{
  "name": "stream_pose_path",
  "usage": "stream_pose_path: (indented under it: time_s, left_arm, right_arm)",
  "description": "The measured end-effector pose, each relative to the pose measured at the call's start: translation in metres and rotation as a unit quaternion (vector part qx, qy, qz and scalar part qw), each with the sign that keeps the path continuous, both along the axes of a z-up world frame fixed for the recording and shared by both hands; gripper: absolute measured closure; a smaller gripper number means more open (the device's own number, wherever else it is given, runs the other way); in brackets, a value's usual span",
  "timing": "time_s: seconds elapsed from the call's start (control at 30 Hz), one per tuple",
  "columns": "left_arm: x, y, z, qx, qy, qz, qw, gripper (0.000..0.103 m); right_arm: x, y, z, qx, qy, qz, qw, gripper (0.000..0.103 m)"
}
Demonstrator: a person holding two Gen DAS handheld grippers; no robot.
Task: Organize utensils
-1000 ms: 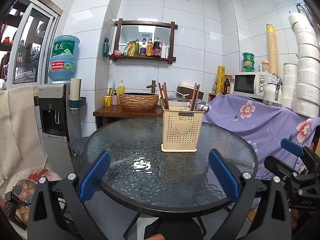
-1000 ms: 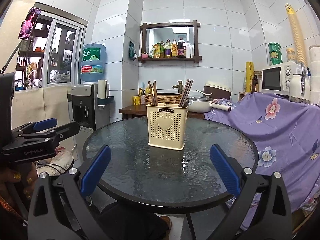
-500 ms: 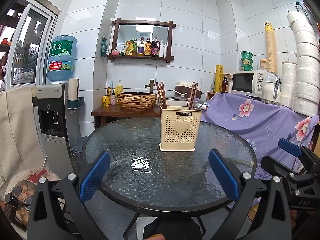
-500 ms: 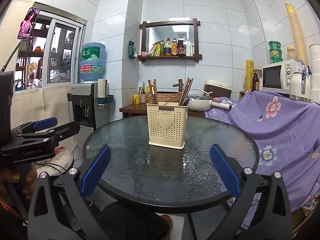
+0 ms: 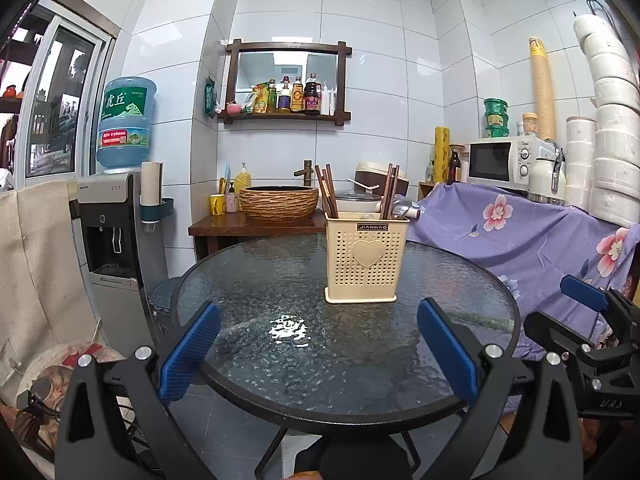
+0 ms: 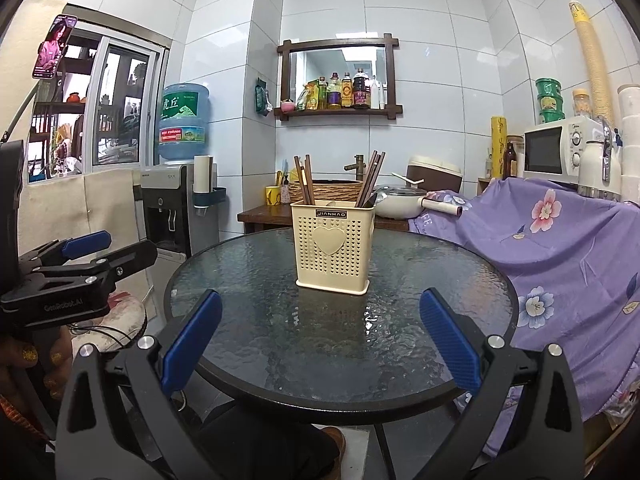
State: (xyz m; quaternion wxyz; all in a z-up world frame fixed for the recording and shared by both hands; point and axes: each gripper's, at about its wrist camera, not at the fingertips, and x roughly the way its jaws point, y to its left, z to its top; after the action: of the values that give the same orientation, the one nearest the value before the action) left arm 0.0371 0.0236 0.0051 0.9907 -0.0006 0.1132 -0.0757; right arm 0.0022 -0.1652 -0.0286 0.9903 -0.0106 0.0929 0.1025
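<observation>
Plainly, the left gripper [image 5: 318, 354] is spread wide with nothing between its blue pads, held over the near rim of the round glass table [image 5: 248, 280]. The right gripper [image 6: 320, 336] stands the same way, released and empty, above the near edge on its own side; in the left wrist view its black frame and one blue pad show at the far right, beside the table and apart from it. From each gripper to the utensil holder [image 5: 366, 260] the textured glass lies bare, and the table's dark rim curves just under the fingertips.

The cream, perforated holder stands upright past the table's middle, with a raised heart on its front and a dark label reading JIANHAO at the top. Brown chopsticks [image 5: 328, 192] lean in its left part, and a second bunch [image 6: 370, 178] leans in its right part, with what looks like a metal utensil beside it.

To the table's right, a purple floral cloth [image 5: 532, 240] drapes furniture close to the rim. On the left stands a water dispenser [image 5: 114, 232] carrying a blue bottle with Chinese characters. Behind the holder a wooden counter holds a woven basin [image 5: 280, 202]; a microwave [image 5: 506, 162] sits at the right, and a wall shelf [image 5: 286, 92] holds sauce bottles. The left tool's frame reads GenRobot.AI in the right wrist view.
</observation>
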Motion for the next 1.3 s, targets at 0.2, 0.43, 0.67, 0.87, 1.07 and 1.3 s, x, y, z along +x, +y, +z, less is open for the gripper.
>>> stream_pose_path:
  time_s: [0.2,0.43,0.67,0.87,1.07,1.3]
  left_arm:
    - [0.0013,-0.0034,-0.0012,0.004,0.004,-0.002,1.0,0.006]
    - [0.0021,-0.0055,-0.0021,0.008,0.006,-0.004,0.9999,0.006]
    - [0.0025,-0.0065,-0.0035,0.009,0.008,-0.004,0.9999,0.006]
    - [0.0032,-0.0074,-0.0052,0.013,0.01,-0.007,0.9998,0.006]
    - [0.0034,-0.0069,-0.0069,0.012,0.011,-0.01,0.9998,0.006]
    - [0.0031,-0.0094,-0.0061,0.019,0.013,-0.004,0.9997,0.006]
  right_arm:
    - [0.0002,0.0011,-0.0012,0.0,0.0,-0.003,1.0,0.005]
    - [-0.0001,0.0008,-0.0021,0.001,0.002,-0.005,1.0,0.005]
    - [-0.0008,0.0006,-0.0012,0.001,0.002,-0.005,1.0,0.005]
    - [-0.0003,0.0002,-0.0012,0.001,0.002,-0.005,1.0,0.005]
    - [-0.0014,0.0011,-0.0012,0.002,0.004,-0.005,1.0,0.005]
    - [-0.0025,0.0014,-0.0013,0.001,0.003,-0.005,1.0,0.005]
